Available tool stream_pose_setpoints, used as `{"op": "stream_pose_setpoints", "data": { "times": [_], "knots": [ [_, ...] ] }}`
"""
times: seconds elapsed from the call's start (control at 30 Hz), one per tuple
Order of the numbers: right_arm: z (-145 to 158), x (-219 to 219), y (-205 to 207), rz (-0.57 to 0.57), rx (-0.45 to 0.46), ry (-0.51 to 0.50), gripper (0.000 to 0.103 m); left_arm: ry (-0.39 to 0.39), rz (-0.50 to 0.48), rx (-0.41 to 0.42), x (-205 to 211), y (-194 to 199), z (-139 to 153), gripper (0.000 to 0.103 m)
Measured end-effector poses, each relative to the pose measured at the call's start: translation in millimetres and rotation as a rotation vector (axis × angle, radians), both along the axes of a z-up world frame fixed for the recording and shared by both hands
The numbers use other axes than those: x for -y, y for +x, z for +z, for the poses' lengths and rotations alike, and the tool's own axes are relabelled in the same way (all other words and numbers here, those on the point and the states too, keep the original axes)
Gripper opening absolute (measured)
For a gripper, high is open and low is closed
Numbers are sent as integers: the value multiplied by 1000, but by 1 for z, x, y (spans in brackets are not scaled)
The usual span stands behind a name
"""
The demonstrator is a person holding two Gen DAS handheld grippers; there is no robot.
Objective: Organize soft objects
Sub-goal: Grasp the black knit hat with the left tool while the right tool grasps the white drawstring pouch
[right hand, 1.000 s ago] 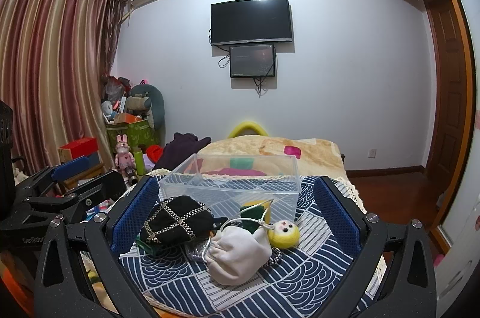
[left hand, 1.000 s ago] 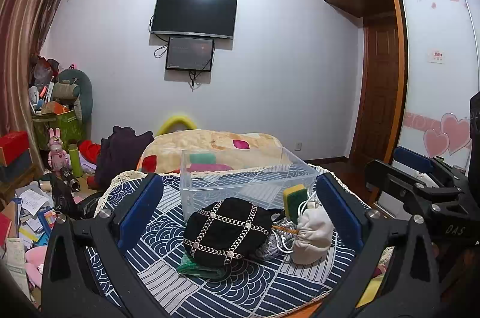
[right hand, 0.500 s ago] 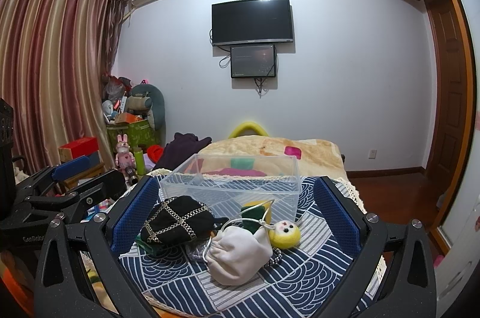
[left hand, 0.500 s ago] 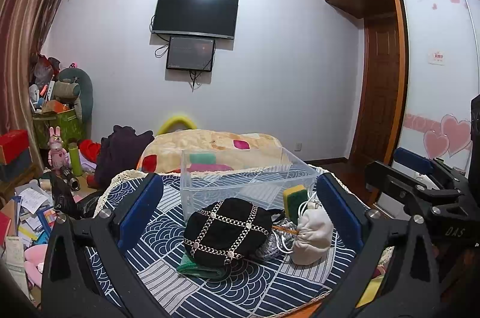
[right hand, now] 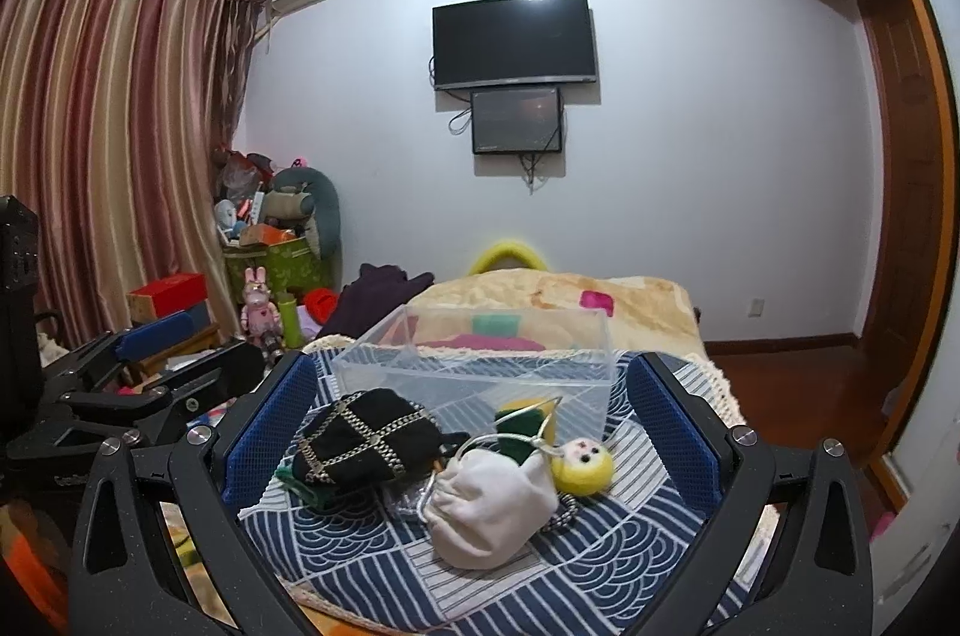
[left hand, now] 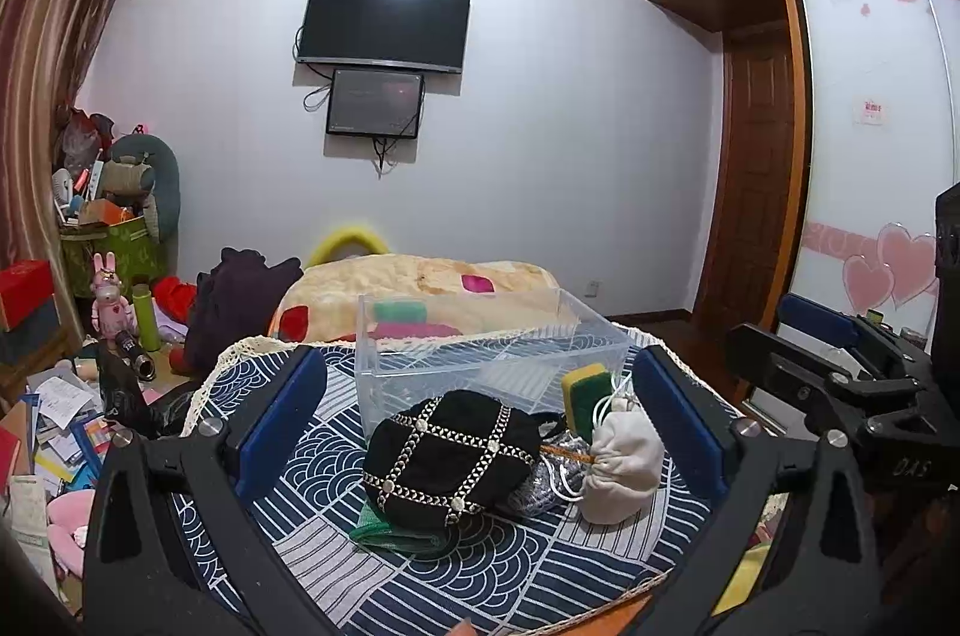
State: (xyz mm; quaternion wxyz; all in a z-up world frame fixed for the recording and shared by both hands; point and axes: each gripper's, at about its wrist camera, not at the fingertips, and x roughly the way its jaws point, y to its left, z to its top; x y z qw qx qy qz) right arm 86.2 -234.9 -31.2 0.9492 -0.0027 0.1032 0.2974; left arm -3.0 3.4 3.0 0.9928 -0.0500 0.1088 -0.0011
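Observation:
A black pouch with gold chain trim [left hand: 447,453] [right hand: 366,438] lies on a green cloth [left hand: 399,531] on the blue patterned tablecloth [left hand: 480,576]. A white drawstring bag [left hand: 621,465] [right hand: 489,507] lies to its right. A yellow-green sponge [left hand: 585,393] [right hand: 528,423] leans against a clear plastic bin [left hand: 486,360] [right hand: 480,366]. A yellow felt ball with a face [right hand: 582,465] sits by the white bag. My left gripper [left hand: 480,426] is open, held back from the pile. My right gripper [right hand: 468,444] is open, also held back from the pile.
A bed with a beige blanket [left hand: 420,285] stands behind the table. Clutter, boxes and a pink rabbit toy [left hand: 108,297] fill the floor on the left. A wooden door [left hand: 756,168] and wardrobe are on the right. A wall TV [left hand: 384,24] hangs above.

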Motion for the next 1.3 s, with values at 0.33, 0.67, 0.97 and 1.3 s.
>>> {"op": "stream_pose_setpoints", "data": {
  "times": [0.33,0.67,0.97,1.3],
  "knots": [
    [-20,-5,12,21,-77,-15,88,-58,13,-97,-15,16,-16,74],
    [-53,-18,28,14,-180,-119,68,-78,-10,-245,-25,37,-54,61],
    [-71,-24,45,25,-289,-146,53,-123,-76,-343,-27,62,-80,50],
    [-75,-30,45,41,-317,-159,36,-104,-78,-378,-16,82,-92,83]
  ]
}}
